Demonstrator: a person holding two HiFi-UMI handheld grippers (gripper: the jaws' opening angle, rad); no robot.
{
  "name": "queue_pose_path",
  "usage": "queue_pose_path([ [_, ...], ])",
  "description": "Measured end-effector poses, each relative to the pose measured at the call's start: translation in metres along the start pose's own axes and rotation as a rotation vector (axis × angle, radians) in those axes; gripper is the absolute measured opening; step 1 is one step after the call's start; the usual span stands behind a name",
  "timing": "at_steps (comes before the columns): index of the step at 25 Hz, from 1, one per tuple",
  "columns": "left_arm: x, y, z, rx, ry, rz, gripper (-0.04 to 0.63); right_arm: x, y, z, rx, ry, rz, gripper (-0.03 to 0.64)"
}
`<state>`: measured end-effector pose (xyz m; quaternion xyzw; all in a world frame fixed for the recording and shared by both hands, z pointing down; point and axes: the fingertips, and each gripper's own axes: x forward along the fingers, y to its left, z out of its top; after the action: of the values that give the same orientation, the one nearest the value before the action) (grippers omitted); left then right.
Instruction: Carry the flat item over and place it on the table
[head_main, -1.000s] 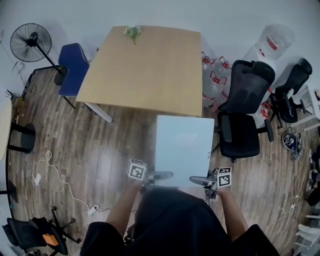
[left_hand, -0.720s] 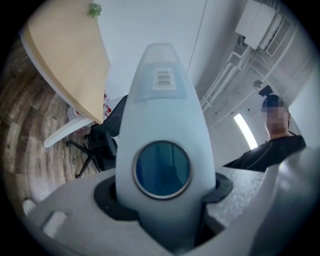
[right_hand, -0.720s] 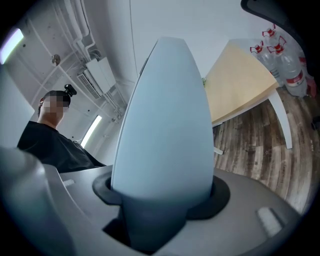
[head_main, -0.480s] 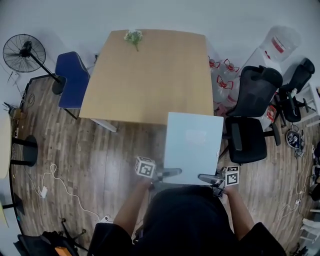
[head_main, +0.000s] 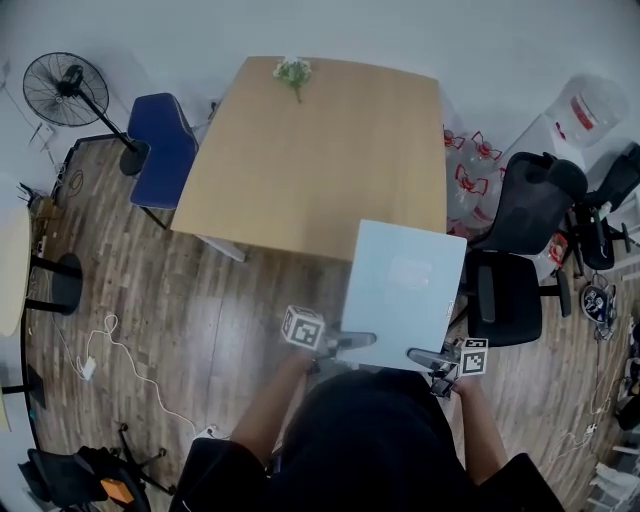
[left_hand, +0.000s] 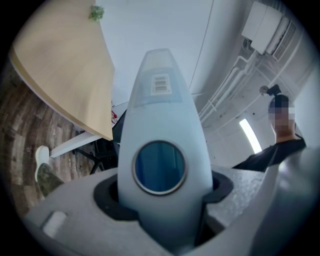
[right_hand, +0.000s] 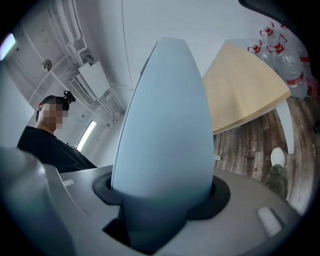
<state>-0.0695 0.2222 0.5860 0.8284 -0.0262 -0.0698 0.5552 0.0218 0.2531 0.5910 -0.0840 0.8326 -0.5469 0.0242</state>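
A flat, pale blue rectangular item is held level in front of me, its far edge over the near edge of the light wooden table. My left gripper is shut on its near left edge and my right gripper on its near right edge. In the left gripper view the flat item stands edge-on between the jaws of the left gripper, with a barcode label and a round dark blue disc on it. The right gripper view shows the flat item clamped by the right gripper, with the table beyond.
A small flower sprig lies at the table's far edge. A blue chair and a fan stand left of the table. Black office chairs, water bottles and a dispenser crowd the right. A cable trails across the floor.
Both grippers and the flat item have moved forward towards the table; the item's far edge now overlaps the table's near edge. The grip on it is unchanged.
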Motion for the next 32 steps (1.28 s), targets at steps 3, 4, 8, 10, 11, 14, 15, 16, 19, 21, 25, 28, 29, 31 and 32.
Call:
queue_pose_path([
  [3,0.002,0.011,0.023,-0.003,0.005,0.024,0.327,0.007,-0.014,0.023,0.011,-0.004,0.025,0.296],
  [4,0.003,0.015,0.032,-0.004,0.006,0.032,0.327,0.01,-0.019,0.032,0.014,-0.003,0.031,0.296],
  [8,0.013,0.042,0.078,-0.018,0.0,0.066,0.327,0.015,-0.049,0.079,0.033,0.003,0.055,0.298],
  [10,0.02,0.054,0.103,-0.03,0.008,0.081,0.327,0.017,-0.063,0.103,0.05,-0.008,0.064,0.298],
  [11,0.023,0.059,0.116,-0.038,0.012,0.088,0.327,0.018,-0.069,0.114,0.062,-0.013,0.069,0.298],
  [14,0.033,0.078,0.152,-0.07,0.021,0.12,0.327,0.02,-0.088,0.152,0.099,-0.013,0.084,0.298],
  [15,0.037,0.085,0.164,-0.079,0.023,0.13,0.327,0.02,-0.095,0.165,0.11,-0.012,0.086,0.298],
  [16,0.041,0.092,0.176,-0.088,0.022,0.139,0.327,0.021,-0.103,0.179,0.119,-0.011,0.089,0.298],
  [19,0.053,0.114,0.211,-0.108,0.011,0.153,0.327,0.02,-0.127,0.216,0.138,-0.008,0.1,0.298],
  [21,0.061,0.128,0.231,-0.116,0.007,0.158,0.327,0.019,-0.141,0.237,0.144,-0.004,0.103,0.299],
  [25,0.076,0.155,0.269,-0.144,0.007,0.167,0.327,0.017,-0.17,0.276,0.172,-0.004,0.1,0.299],
  [28,0.084,0.177,0.294,-0.161,0.005,0.181,0.328,0.017,-0.192,0.302,0.191,-0.001,0.1,0.299],
  [29,0.087,0.185,0.301,-0.168,0.004,0.187,0.328,0.017,-0.199,0.31,0.198,0.001,0.101,0.301],
  [31,0.092,0.199,0.314,-0.18,0.002,0.201,0.328,0.016,-0.213,0.323,0.215,0.005,0.103,0.301],
  [32,0.094,0.205,0.321,-0.185,-0.002,0.208,0.328,0.017,-0.219,0.331,0.223,0.009,0.104,0.301],
])
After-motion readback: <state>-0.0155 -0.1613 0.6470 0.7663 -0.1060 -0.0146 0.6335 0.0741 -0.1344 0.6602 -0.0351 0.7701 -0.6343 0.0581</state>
